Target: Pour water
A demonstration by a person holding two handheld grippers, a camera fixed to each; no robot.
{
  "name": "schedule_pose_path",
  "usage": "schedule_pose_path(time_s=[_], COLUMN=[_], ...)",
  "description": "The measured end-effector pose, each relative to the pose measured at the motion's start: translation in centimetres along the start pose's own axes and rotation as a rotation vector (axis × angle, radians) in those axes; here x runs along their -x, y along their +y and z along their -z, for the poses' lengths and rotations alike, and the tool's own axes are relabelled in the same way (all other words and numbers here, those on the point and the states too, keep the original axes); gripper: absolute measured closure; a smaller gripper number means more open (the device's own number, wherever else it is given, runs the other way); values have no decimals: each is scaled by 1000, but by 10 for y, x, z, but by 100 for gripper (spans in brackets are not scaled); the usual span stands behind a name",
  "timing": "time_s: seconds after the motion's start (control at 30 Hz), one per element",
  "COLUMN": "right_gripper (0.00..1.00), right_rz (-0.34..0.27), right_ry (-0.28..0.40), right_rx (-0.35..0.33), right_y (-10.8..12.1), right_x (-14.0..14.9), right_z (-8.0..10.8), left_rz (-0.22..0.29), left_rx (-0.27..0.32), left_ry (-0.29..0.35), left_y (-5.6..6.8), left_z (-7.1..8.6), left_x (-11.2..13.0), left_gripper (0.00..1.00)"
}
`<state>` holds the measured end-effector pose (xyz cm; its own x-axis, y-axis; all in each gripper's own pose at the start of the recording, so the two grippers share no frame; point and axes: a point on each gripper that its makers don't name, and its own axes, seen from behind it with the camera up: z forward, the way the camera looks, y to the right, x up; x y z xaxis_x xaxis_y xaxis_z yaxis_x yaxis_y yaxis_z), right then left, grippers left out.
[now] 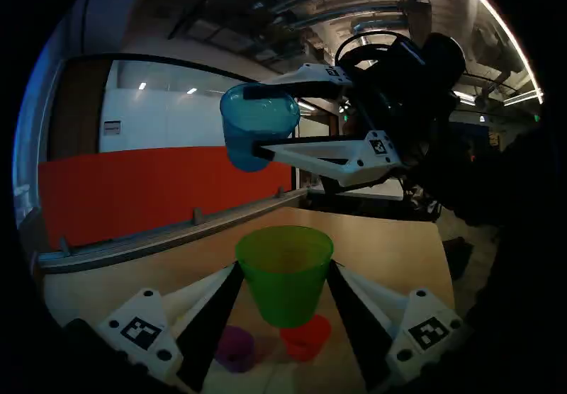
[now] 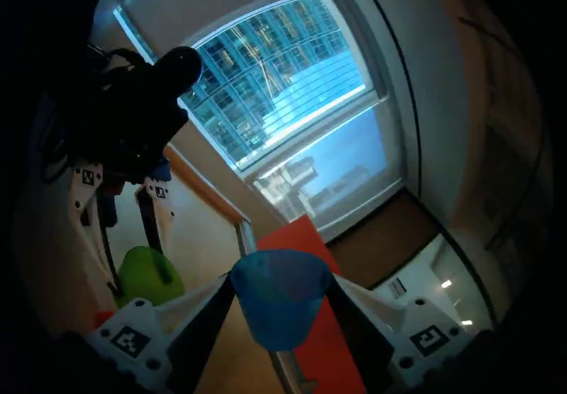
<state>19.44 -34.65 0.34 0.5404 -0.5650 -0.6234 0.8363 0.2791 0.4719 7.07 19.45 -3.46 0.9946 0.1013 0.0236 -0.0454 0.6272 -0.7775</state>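
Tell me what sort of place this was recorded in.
Most likely an office or commercial building, not a home: exposed ceiling ducts with strip lights, a glass wall above an orange panel, and a big window facing high-rise facades.

green cup (image 1: 285,280), blue cup (image 1: 256,130), orange wall (image 1: 142,188)

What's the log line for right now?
left hand-held gripper: green cup | right hand-held gripper: blue cup, held higher | on table: purple cup, red cup

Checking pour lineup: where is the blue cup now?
In the left gripper view, the blue cup sits clamped in the right gripper, above and left of the green cup.
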Motion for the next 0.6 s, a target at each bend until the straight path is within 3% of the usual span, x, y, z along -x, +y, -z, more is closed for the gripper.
schedule_pose_path(time_s=[0.27, 0.6], right_gripper=[9, 9], right_rz=[72, 119], right_ry=[-12, -17], right_rx=[0, 15], right_y=[2, 5], right_x=[3, 3], right_z=[-1, -2], left_rz=[0, -7], left_rx=[-3, 6], left_ry=[-1, -3], left_y=[-1, 2], left_z=[0, -3], left_x=[-1, -1], left_gripper=[15, 15])
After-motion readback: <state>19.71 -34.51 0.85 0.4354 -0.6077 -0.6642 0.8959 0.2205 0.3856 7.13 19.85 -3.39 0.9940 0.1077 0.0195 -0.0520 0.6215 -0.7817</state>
